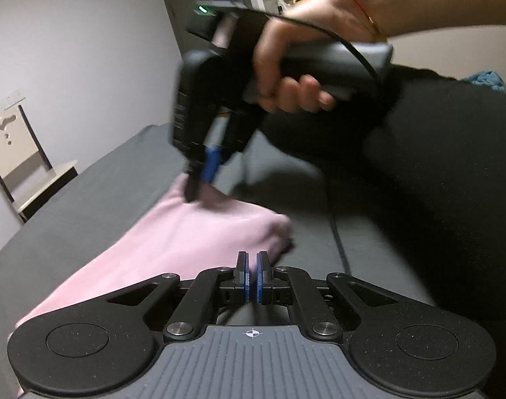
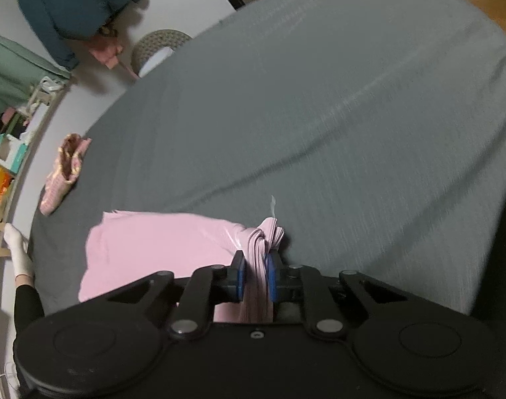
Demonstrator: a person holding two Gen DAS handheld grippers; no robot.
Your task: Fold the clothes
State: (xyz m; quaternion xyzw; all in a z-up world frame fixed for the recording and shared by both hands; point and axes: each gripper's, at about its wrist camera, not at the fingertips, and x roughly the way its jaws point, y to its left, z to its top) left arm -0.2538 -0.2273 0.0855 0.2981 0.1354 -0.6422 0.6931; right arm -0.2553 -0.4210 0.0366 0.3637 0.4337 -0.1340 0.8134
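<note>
Much of the left wrist view is blurred by motion, and the lower edge of the pink cloth (image 1: 173, 249) is hidden behind the left claw (image 1: 252, 277), whose blue pads are seen pressed together with nothing between them. In the right wrist view the right claw (image 2: 256, 276) is clenched on a bunched fold of the cloth (image 2: 146, 249), the rest of which is spread at lower left on the grey bed (image 2: 319, 116). In the left wrist view a bare hand (image 1: 286, 76) is seen gripping the right tool at centre. A small patterned pink garment (image 2: 62, 176) lies near the bed's left edge, well apart from the cloth. At far left a white-gloved hand (image 2: 18, 249) is cut off by the frame. Wide bare sheet is left at upper right. A chair (image 1: 20, 166) stands by the wall at left of the left wrist view.
</note>
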